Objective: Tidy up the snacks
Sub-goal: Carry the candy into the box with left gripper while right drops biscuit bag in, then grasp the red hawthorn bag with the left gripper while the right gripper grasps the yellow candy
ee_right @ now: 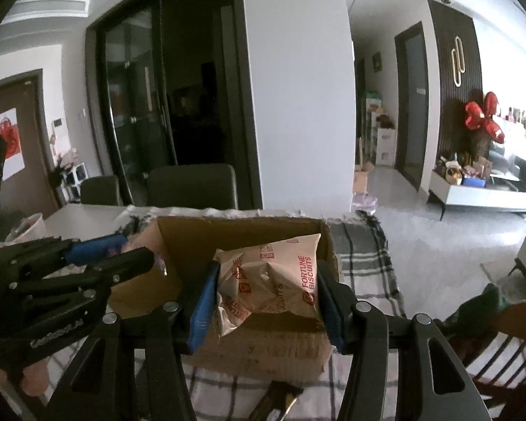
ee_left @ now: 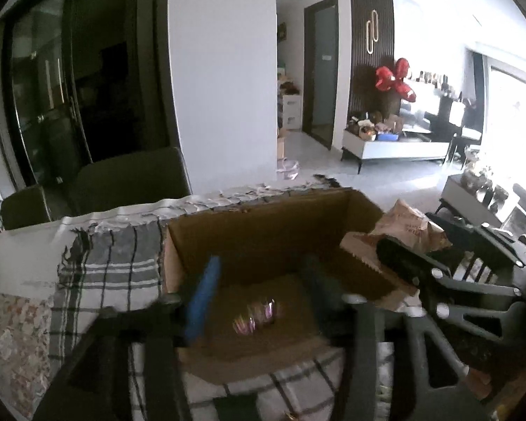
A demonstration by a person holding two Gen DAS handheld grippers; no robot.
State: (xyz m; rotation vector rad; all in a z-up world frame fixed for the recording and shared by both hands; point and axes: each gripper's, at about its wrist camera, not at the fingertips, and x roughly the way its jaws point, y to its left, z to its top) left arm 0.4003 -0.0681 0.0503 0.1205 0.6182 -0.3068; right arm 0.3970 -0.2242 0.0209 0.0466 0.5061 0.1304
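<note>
One biscuit packet (ee_right: 268,280) pinched between right gripper (ee_right: 264,301) jaws, over cardboard box (ee_right: 193,242)

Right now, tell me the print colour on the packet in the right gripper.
Red lettering on a cream biscuit packet, clearest in the right wrist view.

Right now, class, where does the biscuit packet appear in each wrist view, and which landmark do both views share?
Left wrist view: biscuit packet at right of centre, beyond the box's right wall.
Right wrist view: packet at centre, gripped in the right claw over the box.
Shared landmark: cardboard box.
</note>
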